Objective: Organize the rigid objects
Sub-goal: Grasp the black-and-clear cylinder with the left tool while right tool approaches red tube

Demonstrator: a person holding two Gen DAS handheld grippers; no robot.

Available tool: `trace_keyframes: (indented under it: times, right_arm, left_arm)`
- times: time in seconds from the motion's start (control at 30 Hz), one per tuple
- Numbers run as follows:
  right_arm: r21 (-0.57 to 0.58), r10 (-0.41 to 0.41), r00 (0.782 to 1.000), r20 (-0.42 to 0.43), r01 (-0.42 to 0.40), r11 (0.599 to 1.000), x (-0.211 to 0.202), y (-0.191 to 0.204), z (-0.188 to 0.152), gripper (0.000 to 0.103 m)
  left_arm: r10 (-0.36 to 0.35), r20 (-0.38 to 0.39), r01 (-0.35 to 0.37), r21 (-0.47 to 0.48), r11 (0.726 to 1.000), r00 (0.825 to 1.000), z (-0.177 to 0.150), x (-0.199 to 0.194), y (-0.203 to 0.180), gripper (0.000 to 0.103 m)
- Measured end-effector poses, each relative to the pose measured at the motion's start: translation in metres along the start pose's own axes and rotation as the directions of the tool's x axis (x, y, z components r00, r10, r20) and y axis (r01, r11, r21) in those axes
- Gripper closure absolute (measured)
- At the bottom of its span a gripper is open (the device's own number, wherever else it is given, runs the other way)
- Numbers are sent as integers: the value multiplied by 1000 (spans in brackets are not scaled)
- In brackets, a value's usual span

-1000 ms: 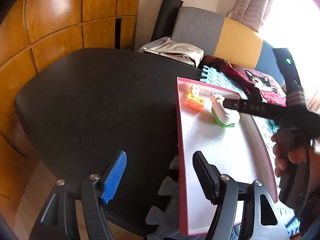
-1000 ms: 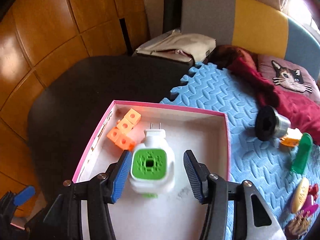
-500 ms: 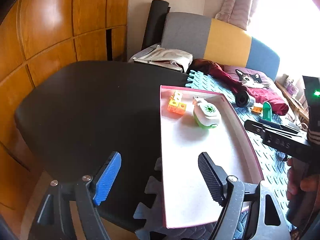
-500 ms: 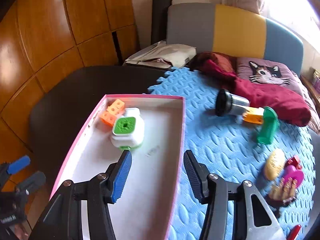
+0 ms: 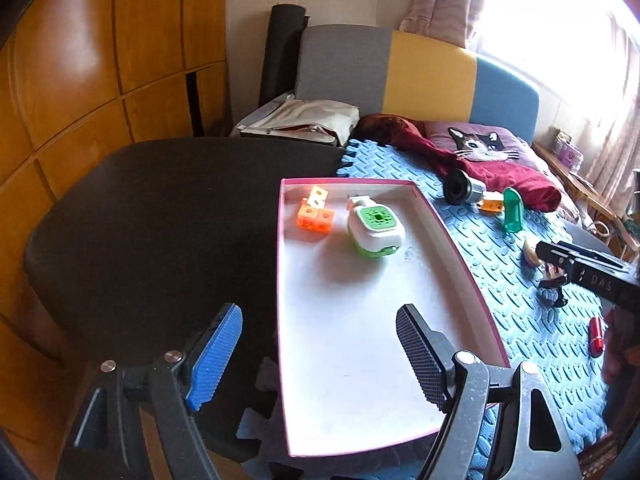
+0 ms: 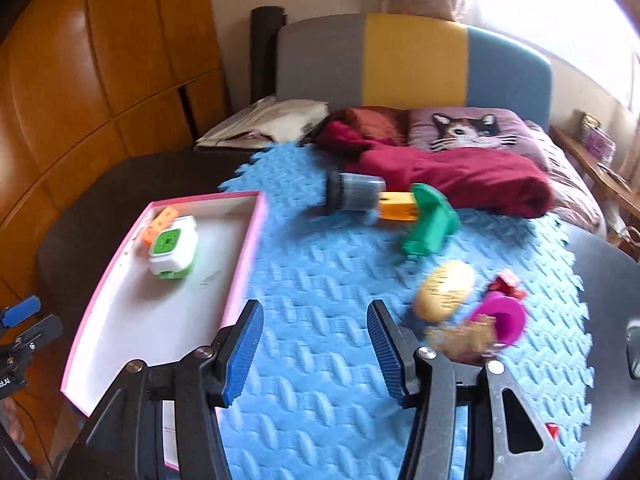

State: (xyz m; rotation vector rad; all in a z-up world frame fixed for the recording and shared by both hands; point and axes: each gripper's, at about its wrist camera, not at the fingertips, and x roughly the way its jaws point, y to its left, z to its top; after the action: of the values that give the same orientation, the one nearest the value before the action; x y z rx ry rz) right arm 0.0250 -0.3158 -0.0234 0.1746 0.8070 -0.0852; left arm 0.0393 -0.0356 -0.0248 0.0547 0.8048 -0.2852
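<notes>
A: What is seen, taken from the biggest thing down?

B: A dark table (image 5: 152, 216) is shown, with a blue foam mat (image 6: 320, 280) laid over part of it. On the mat's left edge a pink-rimmed box (image 5: 460, 248) is set, white inside.

A: And what is kept in the box?

B: At its far end a white and green plug-in device (image 5: 374, 226) is lying, and just beside it, to the left, a cluster of orange blocks (image 5: 314, 214) is found.

A: What is left on the mat?

B: Well apart from the box, a grey cylinder (image 6: 354, 192), an orange piece (image 6: 398, 204) and a green piece (image 6: 430, 226) are grouped close together. Nearer, a yellow oval toy (image 6: 444, 290) and a magenta toy (image 6: 502, 318) are seen; both are blurred.

A: How are the claws held?

B: The left gripper (image 5: 320, 356) has just been opening; its jaws are spread wide over the box's near left rim, and nothing is gripped. The right gripper (image 6: 316, 348) is held partly open above bare mat, with nothing between its jaws.
</notes>
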Motion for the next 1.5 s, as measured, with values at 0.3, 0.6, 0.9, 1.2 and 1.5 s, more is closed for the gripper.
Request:
trace_keyframes:
  times: [0.3, 0.6, 0.9, 1.2, 1.5]
  right_arm:
    - [62, -117, 993, 23, 115, 991, -16, -62, -3, 48]
    - [229, -214, 977, 5, 207, 951, -11, -138, -24, 48]
    - [355, -146, 989, -6, 139, 925, -15, -162, -26, 48]
    - [404, -128, 991, -34, 131, 905, -13, -169, -28, 48]
    - [440, -109, 993, -32, 112, 891, -16, -175, -28, 48]
  left_arm:
    - [-20, -11, 20, 46, 999, 1000, 5, 5, -24, 23]
    - [-36, -30, 39, 96, 995, 999, 9, 12, -47, 22]
    - [-69, -53, 76, 140, 987, 996, 19, 22, -73, 20]
    - [-145, -87, 158, 167, 973, 986, 45, 44, -104, 20]
    - [-161, -95, 180, 264, 948, 982, 87, 82, -148, 17]
